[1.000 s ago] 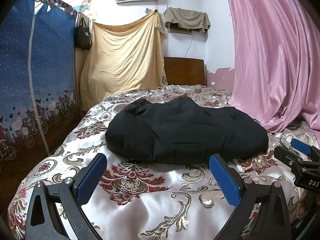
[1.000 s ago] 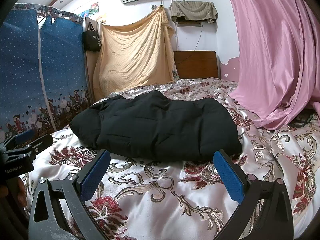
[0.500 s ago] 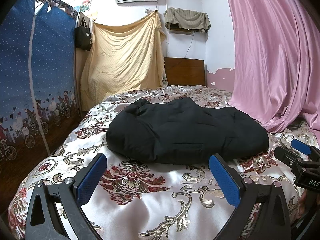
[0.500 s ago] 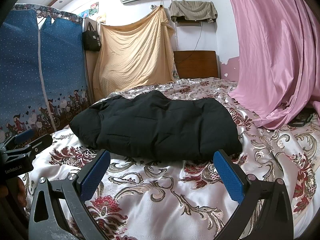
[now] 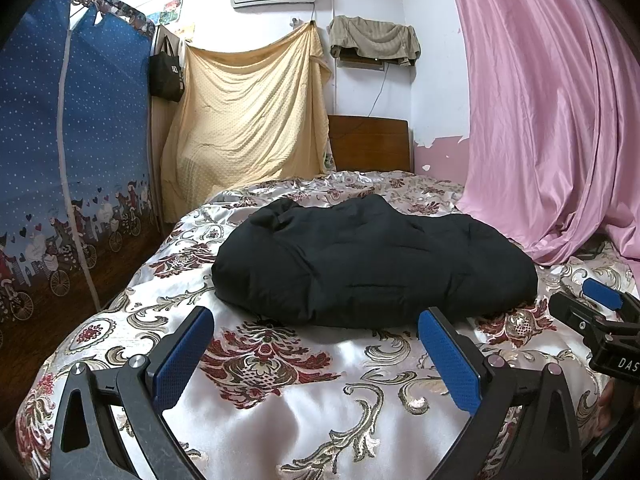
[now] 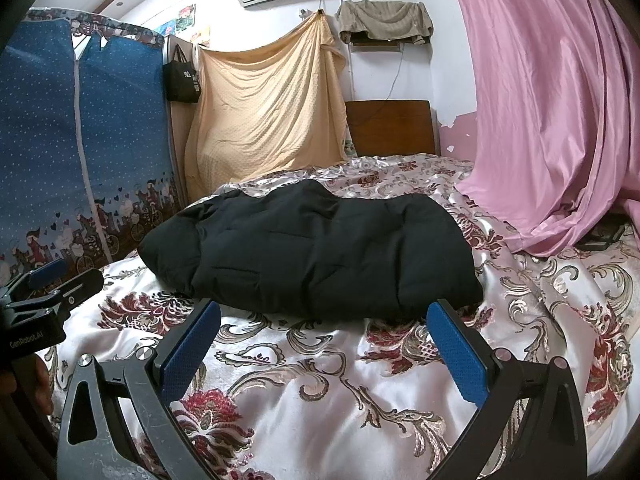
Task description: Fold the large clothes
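Nothing has really changed over the last second: the black quilted padded jacket (image 5: 372, 264) lies in the same compact, puffy bundle across the middle of the bed with the floral satin bedspread (image 5: 280, 392), and both tools sit just short of its near edge as they did before. That stillness, with the garment already gathered into a thick rectangle-like mound, suggests either a pause before a further fold or a fold that is as good as finished; which one cannot be told from here.

The left hand-held gripper (image 5: 316, 356) has its blue-padded fingers (image 5: 182, 356) spread wide apart, with nothing between them but bedspread. The right hand-held gripper (image 6: 326, 350) is likewise spread wide and empty, its fingers clear of the jacket's hem.

The views differ usefully. The left wrist view shows the jacket's left end, rounded and bulging, with a small tab or collar fold on its far upper side, and it catches the right tool at the picture's right edge, low over the bedspread. The right wrist view shows instead the jacket's right end, a squarer corner resting on the satin near the pink satin curtain (image 6: 560, 112), plus the left tool at the left edge. It also shows the left end tapering to a loose, flatter flap, which looks like the part most likely to need tucking
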